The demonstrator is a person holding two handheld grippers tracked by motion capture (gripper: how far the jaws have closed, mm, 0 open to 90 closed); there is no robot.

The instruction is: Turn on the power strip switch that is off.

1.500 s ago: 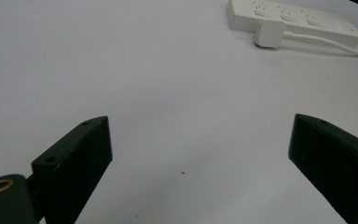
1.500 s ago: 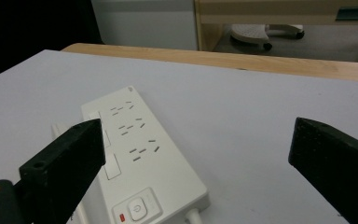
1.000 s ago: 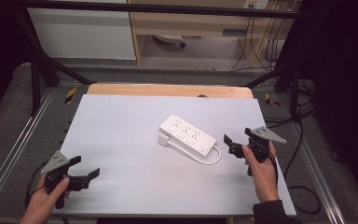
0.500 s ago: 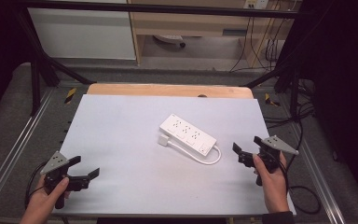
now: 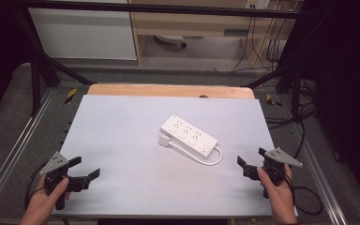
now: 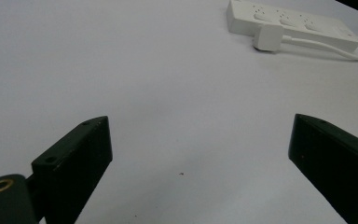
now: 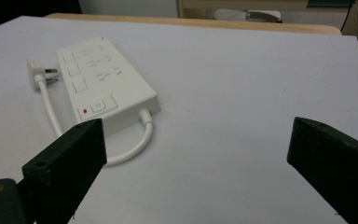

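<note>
A white power strip (image 5: 189, 135) is seen lying flat near the middle of the pale grey bench (image 5: 122, 122), set at a slant, with its outlet face upward. Its short white cord (image 5: 205, 159) is looped out from the near right end and run back along the near side to a white plug (image 5: 163, 140), which is laid on the bench just beside the strip's left end. In the right gripper view, three rows of outlets, a column of square buttons, a larger switch and a small red mark beside it are made out on the strip (image 7: 102, 86); no brand or readable writing can be told on it. In the left gripper view the strip (image 6: 291, 23) and the plug (image 6: 269, 37) are found at the upper right, well apart from the jaws.

The left hand-held gripper (image 5: 81, 169) is held by a hand (image 5: 44, 201) over the near left corner of the bench, its jaws spread wide with nothing between them. The right hand-held gripper (image 5: 251, 160) is held by the other hand (image 5: 276, 194) at the near right edge, likewise released and empty, with the strip near but untouched. A grey three-cornered plate is carried on top of each. A wooden edge (image 5: 168, 90) is seen along the far side of the bench.
</note>
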